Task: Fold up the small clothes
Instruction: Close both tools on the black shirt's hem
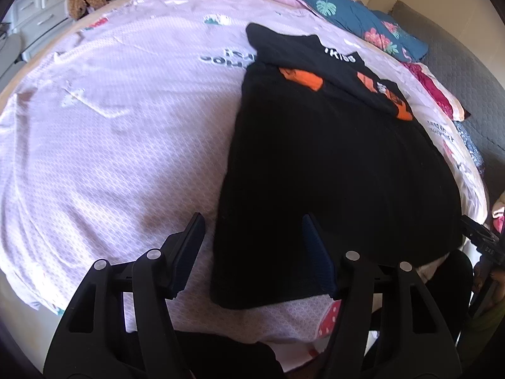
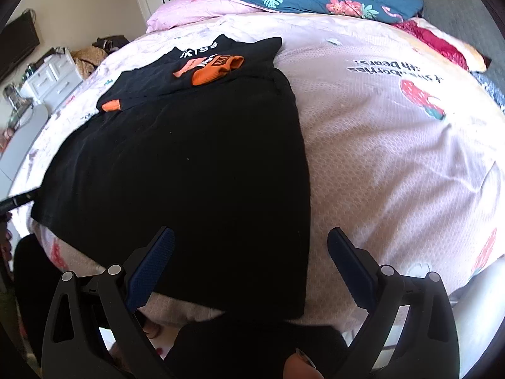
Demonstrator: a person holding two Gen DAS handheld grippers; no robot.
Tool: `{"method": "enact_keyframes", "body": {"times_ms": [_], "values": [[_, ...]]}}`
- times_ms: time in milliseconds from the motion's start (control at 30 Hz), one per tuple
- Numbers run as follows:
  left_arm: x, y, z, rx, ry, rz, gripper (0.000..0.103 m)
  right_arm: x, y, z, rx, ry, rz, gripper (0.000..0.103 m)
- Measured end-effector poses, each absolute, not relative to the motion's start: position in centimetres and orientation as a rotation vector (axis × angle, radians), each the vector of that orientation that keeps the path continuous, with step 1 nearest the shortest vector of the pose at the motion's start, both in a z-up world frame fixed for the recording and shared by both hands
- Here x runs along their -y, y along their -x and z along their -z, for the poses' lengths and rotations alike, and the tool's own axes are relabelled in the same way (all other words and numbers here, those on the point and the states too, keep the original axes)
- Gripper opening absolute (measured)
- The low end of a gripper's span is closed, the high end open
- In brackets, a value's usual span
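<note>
A black T-shirt (image 1: 331, 164) with orange sleeve cuffs and white lettering lies flat on the bed, its sleeves folded in over the top; it also shows in the right wrist view (image 2: 189, 164). My left gripper (image 1: 252, 224) is open and empty, its jaws straddling the shirt's near left hem corner. My right gripper (image 2: 249, 237) is open and empty, its jaws straddling the shirt's near right hem corner. The right gripper's tip (image 1: 479, 237) shows at the right edge of the left wrist view, and the left gripper's tip (image 2: 19, 200) at the left edge of the right wrist view.
The bed has a pale pink printed sheet (image 1: 110, 126). A pink and teal floral duvet (image 2: 300, 0) is bunched at the far end. A grey headboard or sofa (image 1: 457, 63) stands at the right. White drawers (image 1: 38, 9) and a clothes pile stand beyond the bed.
</note>
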State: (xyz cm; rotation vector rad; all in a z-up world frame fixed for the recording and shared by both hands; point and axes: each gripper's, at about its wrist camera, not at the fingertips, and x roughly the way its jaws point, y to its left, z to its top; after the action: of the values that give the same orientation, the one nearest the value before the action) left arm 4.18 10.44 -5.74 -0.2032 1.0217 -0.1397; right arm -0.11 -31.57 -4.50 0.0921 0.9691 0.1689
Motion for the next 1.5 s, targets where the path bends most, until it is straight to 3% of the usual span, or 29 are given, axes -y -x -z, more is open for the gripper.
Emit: {"method": "enact_keyframes", "body": {"times_ms": [267,433,600,700,800,867,1500], "values": [[-9.6,-4.0,6.6,-1.043,0.181,0.136,0.053,32.4,1.2,5.1,-1.002,-0.103,-0.177,0.097],[-10.0,-3.9,6.6,-1.031,0.181,0.116,0.033,32.8,1.1,5.4,-1.014,-0.134,-0.208,0.093],[-10.2,-3.7,6.5,-1.024,0.185,0.125,0.02,31.9,1.3,5.6,-1.02,-0.068,-0.218,0.056],[-10.0,-3.4,6.0,-1.005,0.175,0.133,0.006,31.4,1.7,5.5,-1.005,-0.01,-0.208,0.037],[-9.8,-3.4,5.6,-0.988,0.16,0.136,0.004,31.5,2.1,4.8,-0.977,0.011,-0.208,0.017],[-9.9,-3.4,5.2,-0.978,0.17,0.142,0.003,31.9,2.2,4.4,-0.96,0.005,-0.206,0.01],[-11.5,-5.5,-0.5,-0.811,0.307,0.172,0.002,32.9,0.0,-3.6,-0.671,-0.151,-0.265,0.007]]}}
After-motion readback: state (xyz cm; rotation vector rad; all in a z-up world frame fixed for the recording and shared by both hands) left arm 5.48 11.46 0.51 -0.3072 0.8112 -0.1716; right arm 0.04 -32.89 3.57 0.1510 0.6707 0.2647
